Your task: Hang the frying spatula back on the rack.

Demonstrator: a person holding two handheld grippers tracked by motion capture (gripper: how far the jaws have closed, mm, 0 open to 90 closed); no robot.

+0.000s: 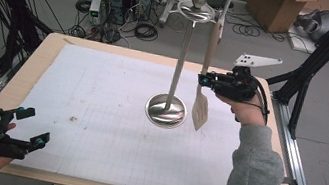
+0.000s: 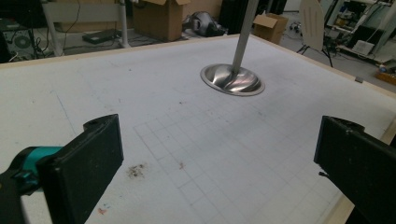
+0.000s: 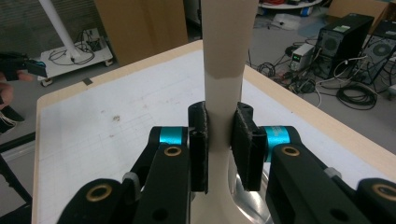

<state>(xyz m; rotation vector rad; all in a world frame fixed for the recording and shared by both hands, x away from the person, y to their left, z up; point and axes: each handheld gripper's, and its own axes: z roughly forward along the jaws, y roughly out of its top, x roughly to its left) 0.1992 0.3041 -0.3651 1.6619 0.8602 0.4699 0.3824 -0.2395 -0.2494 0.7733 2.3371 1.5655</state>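
High view footage shows the right gripper (image 1: 203,80) at the far right of the desk (image 1: 98,112), its fingers closed on the handle of a spatula (image 1: 200,103) that hangs upright just beside the pole of a metal stand (image 1: 174,74). The spatula is pale, cream to light wood in colour: a long flat handle that rises toward the ring at the top of the stand, and below the grip a wider slotted blade with an angled lower edge. The blade hangs just right of the stand's round, polished base, and whether it touches the desk I cannot tell. In the right gripper view, the right gripper's black fingers (image 3: 198,140) press on both sides of the handle, which narrows between them and broadens again above, with a slightly darker tone on its upper part. The left gripper (image 1: 32,126) sits at the near left corner of the desk, held in the person's hand; in the left gripper view, its fingers (image 2: 88,163) stand wide apart with nothing between them but the white gridded sheet that covers the desk, and the stand's shiny base lies well ahead.
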